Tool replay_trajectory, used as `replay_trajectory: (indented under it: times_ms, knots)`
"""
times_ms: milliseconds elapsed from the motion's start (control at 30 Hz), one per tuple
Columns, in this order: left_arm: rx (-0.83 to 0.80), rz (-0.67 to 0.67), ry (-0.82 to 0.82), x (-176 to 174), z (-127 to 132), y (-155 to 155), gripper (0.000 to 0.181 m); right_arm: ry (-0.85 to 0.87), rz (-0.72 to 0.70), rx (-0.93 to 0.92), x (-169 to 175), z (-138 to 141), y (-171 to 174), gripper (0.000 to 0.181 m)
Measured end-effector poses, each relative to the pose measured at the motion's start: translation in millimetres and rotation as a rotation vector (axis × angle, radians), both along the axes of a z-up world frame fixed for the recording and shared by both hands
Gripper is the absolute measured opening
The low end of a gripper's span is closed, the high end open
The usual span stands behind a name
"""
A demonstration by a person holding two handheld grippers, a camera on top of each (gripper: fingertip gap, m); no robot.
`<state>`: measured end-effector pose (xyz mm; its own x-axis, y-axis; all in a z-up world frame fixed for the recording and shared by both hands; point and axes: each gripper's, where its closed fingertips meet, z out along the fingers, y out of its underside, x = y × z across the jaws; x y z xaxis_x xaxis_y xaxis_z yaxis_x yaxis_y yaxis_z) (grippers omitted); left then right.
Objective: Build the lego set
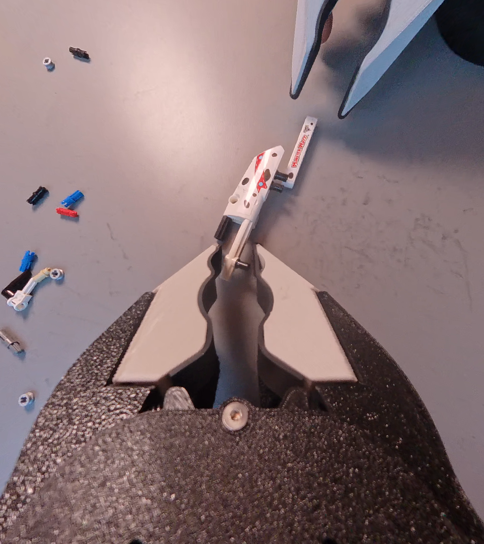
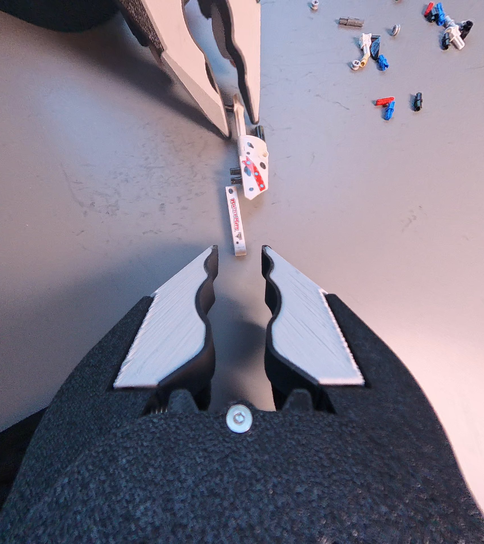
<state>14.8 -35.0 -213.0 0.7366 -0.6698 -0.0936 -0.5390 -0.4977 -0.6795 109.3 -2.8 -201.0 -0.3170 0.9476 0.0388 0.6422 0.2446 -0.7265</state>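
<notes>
My left gripper (image 1: 236, 250) is shut on the thin white arm of a Lego assembly. Its white panel (image 1: 255, 182) has red and blue stickers and points away from me, low over the grey table (image 1: 382, 265). Two black pins (image 1: 280, 179) stick out of the panel's side, next to the end of a long white stickered beam (image 1: 301, 153) that lies flat on the table. I cannot tell whether they are joined. My right gripper (image 2: 239, 248) is open, its tips either side of the beam's (image 2: 236, 219) near end. It faces the left gripper (image 2: 240, 126) and panel (image 2: 254, 167).
Loose small parts lie scattered on the left of the left wrist view: black pins (image 1: 37, 195), blue pins (image 1: 72, 197), a red axle (image 1: 67, 212), grey bushes (image 1: 48, 63) and a small white and black sub-assembly (image 1: 26, 287). They show at the upper right of the right wrist view (image 2: 386, 107). The left gripper's tips are roughly 11 cm from the right gripper's. My left gripper is the nearer one to the red axle (image 1: 67, 212): about 12 cm, against 20 cm. It turns up in the right wrist view (image 2: 384, 98) as well.
</notes>
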Motion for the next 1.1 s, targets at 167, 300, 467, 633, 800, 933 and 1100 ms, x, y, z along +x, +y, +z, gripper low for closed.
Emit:
replay_trajectory:
  times_ms: [167, 300, 467, 633, 800, 933, 1100]
  knots:
    - [0.009, -0.012, -0.054, -5.1, 11.9, -1.9, 0.03, -0.009, 0.019, 0.031, -4.1, -4.7, -4.2, 0.028]
    - [0.02, -0.05, -0.107, -2.7, 17.2, 8.3, 0.036, -0.01, 0.051, 0.065, -15.1, -6.4, -8.8, 0.026]
    - [-0.017, -0.176, -0.108, 14.9, 12.9, 21.0, 0.043, -0.045, 0.096, 0.083, -26.8, -10.8, -14.3, 0.019]
    - [-0.042, -0.243, -0.061, 24.8, 0.5, 22.7, 0.031, -0.083, 0.145, 0.072, -27.7, -11.9, -17.8, 0.007]
    - [-0.016, -0.236, -0.048, 28.0, 0.6, 20.4, 0.023, -0.028, 0.151, 0.049, -30.7, -3.8, -22.9, 0.007]
    - [-0.022, -0.257, -0.047, 33.9, 0.6, 13.3, 0.023, -0.046, 0.138, 0.026, -27.7, -4.3, -21.7, 0.007]
    - [-0.05, -0.289, -0.068, 38.9, -1.2, 2.6, 0.027, -0.063, 0.16, 0.034, -26.0, -8.0, -29.0, 0.007]
